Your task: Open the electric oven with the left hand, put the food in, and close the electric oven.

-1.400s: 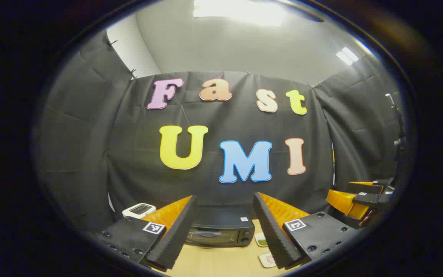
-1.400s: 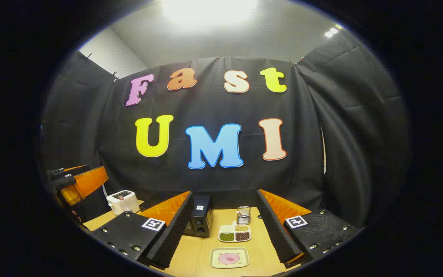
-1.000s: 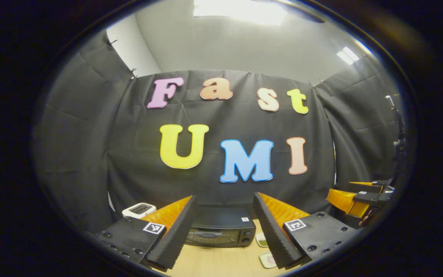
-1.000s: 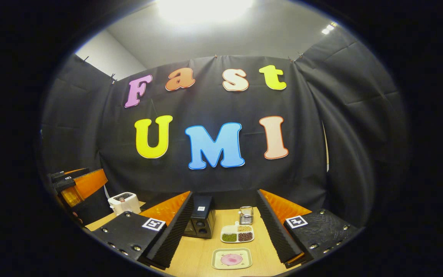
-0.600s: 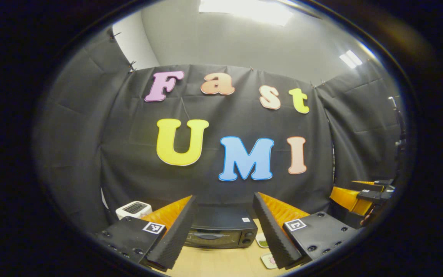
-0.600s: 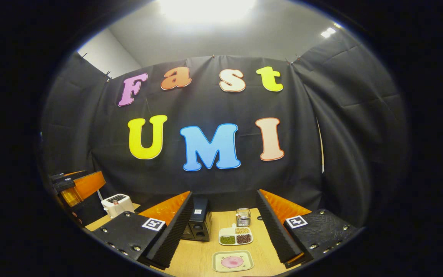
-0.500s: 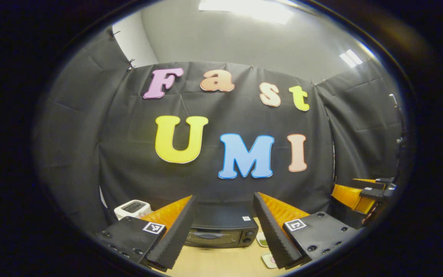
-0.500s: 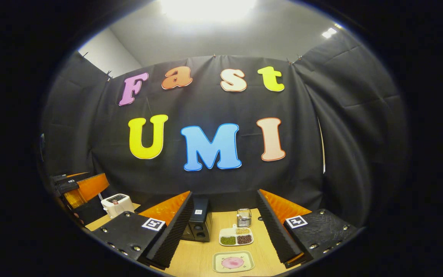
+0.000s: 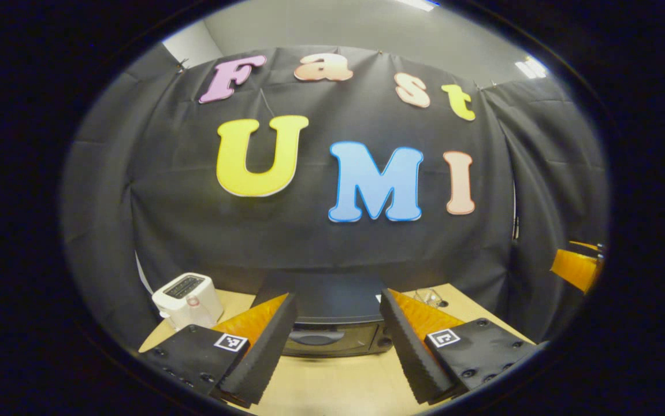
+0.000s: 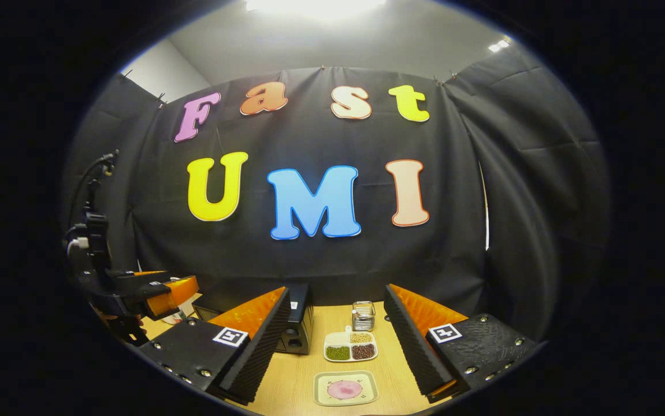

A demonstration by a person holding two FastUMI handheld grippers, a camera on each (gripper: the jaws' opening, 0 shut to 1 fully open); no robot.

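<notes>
The black electric oven (image 9: 332, 323) stands at the back of the wooden table, door closed, its handle facing my left gripper (image 9: 332, 341), which is open and a short way in front of it. In the right gripper view the oven (image 10: 297, 326) sits left of centre. A square plate with pink food (image 10: 345, 388) lies on the table between the fingers of my open right gripper (image 10: 332, 346), nearer the camera than they reach. My left gripper (image 10: 159, 292) also shows at the left of that view. An edge of the right gripper (image 9: 575, 268) appears at the far right of the left gripper view.
A white toaster (image 9: 189, 293) stands left of the oven. A divided dish of beans (image 10: 350, 348) and a small wire holder (image 10: 363, 315) sit right of the oven, behind the plate. The wooden table (image 9: 338, 387) has bare room in front of the oven.
My left gripper has moved forward and tipped down toward the oven, which now looks larger and closer. The right gripper has barely shifted.
</notes>
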